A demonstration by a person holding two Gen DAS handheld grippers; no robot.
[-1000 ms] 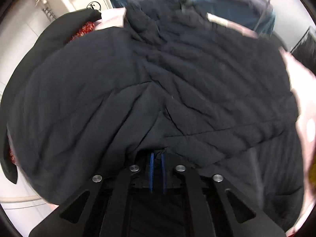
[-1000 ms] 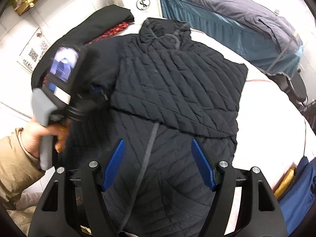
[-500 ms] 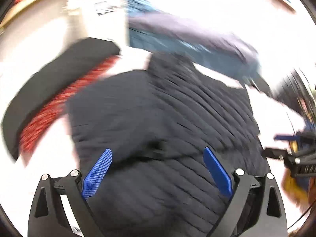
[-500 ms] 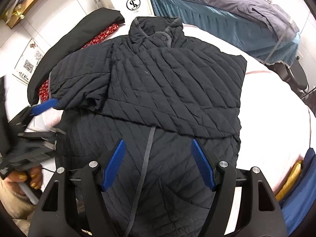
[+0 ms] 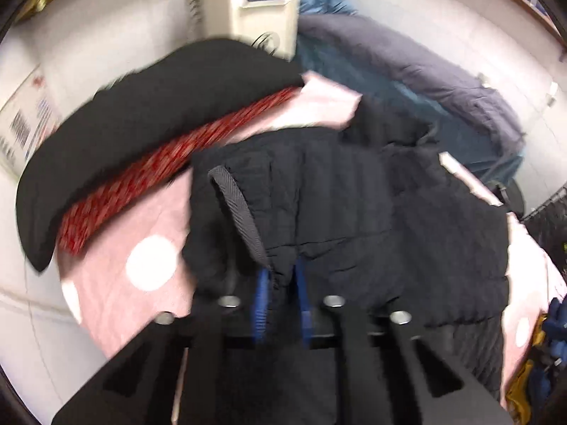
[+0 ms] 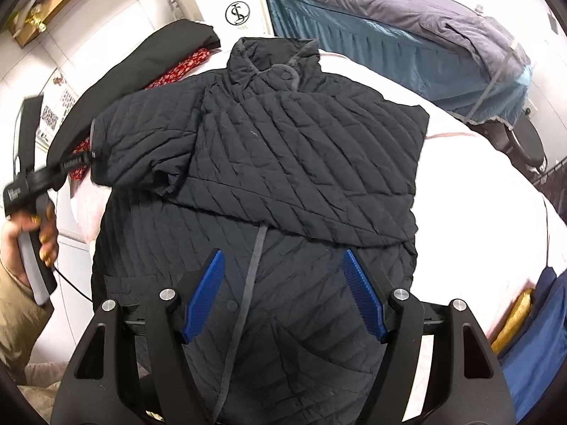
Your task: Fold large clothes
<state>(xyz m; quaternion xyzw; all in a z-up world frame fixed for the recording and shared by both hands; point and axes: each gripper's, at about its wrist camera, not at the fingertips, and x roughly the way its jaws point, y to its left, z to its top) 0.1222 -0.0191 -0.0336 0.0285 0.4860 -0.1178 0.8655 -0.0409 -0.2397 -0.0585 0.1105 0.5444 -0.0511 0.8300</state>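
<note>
While spread on the pink sheet (image 5: 149, 212), black quilted jacket (image 6: 283, 163) pinched at its grey-edged cuff between left gripper (image 5: 281, 290) pads, right gripper (image 6: 283, 294) agape above the hem, touching nothing.

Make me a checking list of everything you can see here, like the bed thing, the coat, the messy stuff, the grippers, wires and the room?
Surface: pink cover with white dots, under the coat.
Job's things: black quilted coat, collar away from the camera, sleeves folded across the chest.
Clutter: black garment with red patterned lining, beside the coat.
Grippers: left gripper shut on the coat's cuff; right gripper open above the hem, touching nothing.
Cables: thin black cable hanging from the left gripper's handle.
Surroundings: cream machine, bed with grey-blue bedding, white tiled wall.
</note>
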